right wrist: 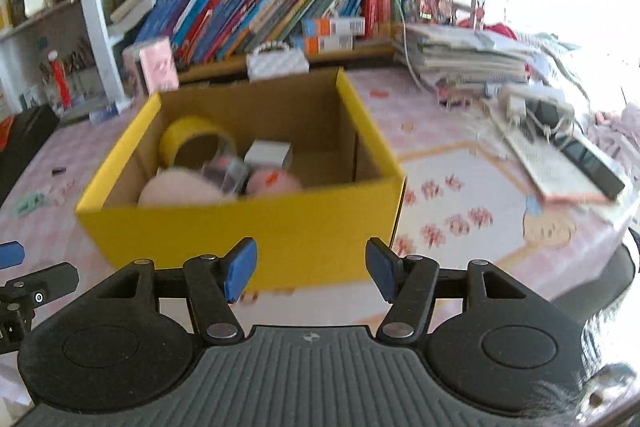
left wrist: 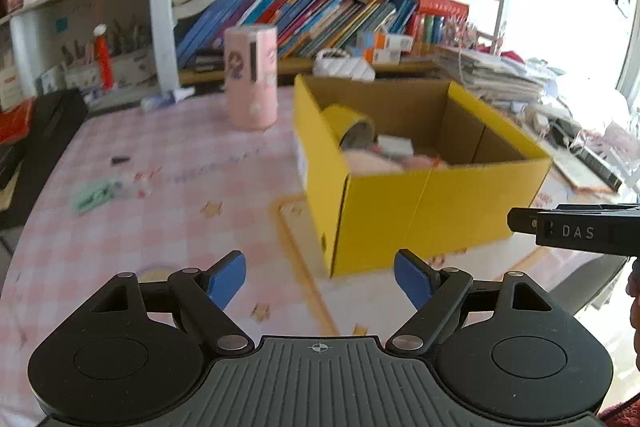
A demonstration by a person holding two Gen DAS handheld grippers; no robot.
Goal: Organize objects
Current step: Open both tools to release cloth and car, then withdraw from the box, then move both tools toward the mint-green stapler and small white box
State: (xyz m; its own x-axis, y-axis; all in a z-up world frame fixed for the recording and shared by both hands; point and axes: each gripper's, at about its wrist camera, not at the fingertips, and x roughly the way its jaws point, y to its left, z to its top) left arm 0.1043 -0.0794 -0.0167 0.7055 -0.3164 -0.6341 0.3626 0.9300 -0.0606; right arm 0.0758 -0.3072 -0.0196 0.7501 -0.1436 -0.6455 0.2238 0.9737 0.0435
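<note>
Blurring softens both views, so the contents of the yellow box [right wrist: 240,223] are only partly made out: a yellow tape roll [right wrist: 192,143] at 10 o'clock inside, a white block [right wrist: 268,155], pink soft shapes half hidden by the near wall; the left gripper [left wrist: 320,277] and right gripper [right wrist: 307,269] are held empty, fingers spread apart; the box is seen on a pink checked tablecloth [left wrist: 160,227]; a pink container [left wrist: 251,79] stands at 11 o'clock; bookshelves [left wrist: 320,15] are seen behind.
</note>
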